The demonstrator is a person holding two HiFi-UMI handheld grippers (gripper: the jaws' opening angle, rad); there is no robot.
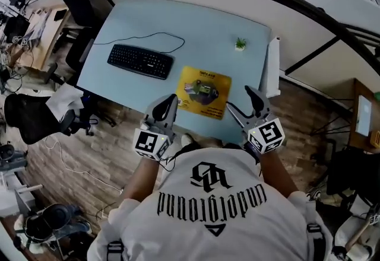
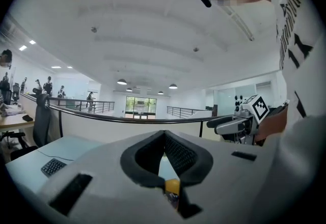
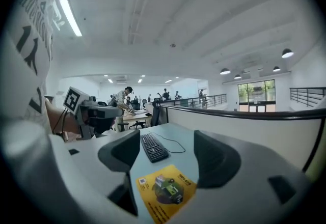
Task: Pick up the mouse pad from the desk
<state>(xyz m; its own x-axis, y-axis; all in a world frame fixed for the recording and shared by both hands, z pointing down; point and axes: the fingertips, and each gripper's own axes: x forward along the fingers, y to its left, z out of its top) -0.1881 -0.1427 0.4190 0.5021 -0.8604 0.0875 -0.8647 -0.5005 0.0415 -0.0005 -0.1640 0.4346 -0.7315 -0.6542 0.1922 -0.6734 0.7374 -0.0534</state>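
Your left gripper (image 1: 168,101), jaws pinched together on nothing, and right gripper (image 1: 242,104), jaws wide, flank the yellow rectangular printed mouse pad (image 1: 205,92); it lies flat, untouched, near the pale blue desk's (image 1: 196,28) front edge.

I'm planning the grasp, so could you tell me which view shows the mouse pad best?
The head view: the whole pad lies on the desk, right of the keyboard. The right gripper view shows it closer between open jaws, its near edge cut off. The left gripper view shows only a yellow sliver.

Mouse pad (image 1: 204,91) right of keyboard (image 1: 141,61), on desk (image 1: 196,22)
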